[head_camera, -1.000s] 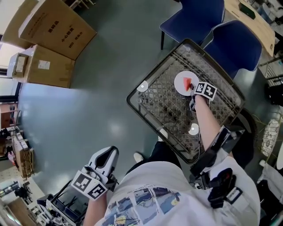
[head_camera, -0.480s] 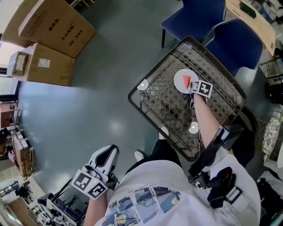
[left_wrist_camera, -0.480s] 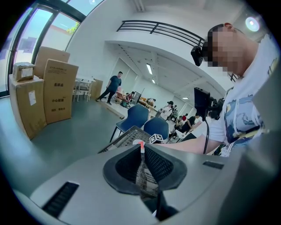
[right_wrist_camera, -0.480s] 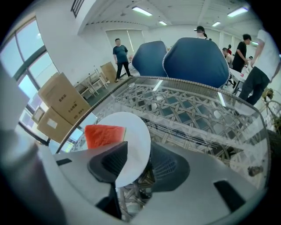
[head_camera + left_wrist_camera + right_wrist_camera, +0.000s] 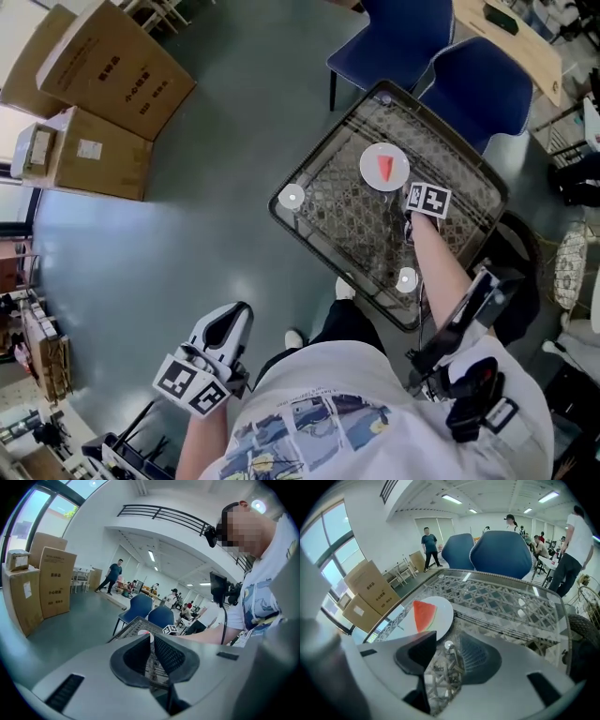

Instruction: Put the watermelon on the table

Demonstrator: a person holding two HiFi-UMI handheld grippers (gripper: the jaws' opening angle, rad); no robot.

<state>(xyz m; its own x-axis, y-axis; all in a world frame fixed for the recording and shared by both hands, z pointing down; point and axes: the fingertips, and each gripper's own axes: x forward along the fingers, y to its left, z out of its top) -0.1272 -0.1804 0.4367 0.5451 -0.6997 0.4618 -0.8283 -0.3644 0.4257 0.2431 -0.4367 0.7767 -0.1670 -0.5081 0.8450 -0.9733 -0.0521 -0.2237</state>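
While we look down past our printed shirt (image 5: 319,431), the watermelon slice (image 5: 387,168) (image 5: 424,615) lies on a white plate (image 5: 370,173) (image 5: 444,611) toward the far side of the bench (image 5: 342,220) (image 5: 501,597), a glass top over a woven lattice frame. Our right tool (image 5: 412,208) (image 5: 447,646) hangs over the bench just nearer to us than the plate, apart from the slice. Its jaws have just been opening and stand spread wide, with nothing between them but the lattice showing through the gap. Our left tool (image 5: 223,330) (image 5: 152,641) is held well off the bench's near left corner, over the grey floor (image 5: 187,234), its jaws parted by a narrow gap and empty. Each tool's cube (image 5: 192,389) carries black-and-white square patterns. Well away from the bench's left side stand two cardboard boxes (image 5: 98,61). Both bear dark printed characters that we cannot read at this size, and the smaller one has a white label (image 5: 91,147). Two blue chairs (image 5: 478,89) stand against the far side of the bench.
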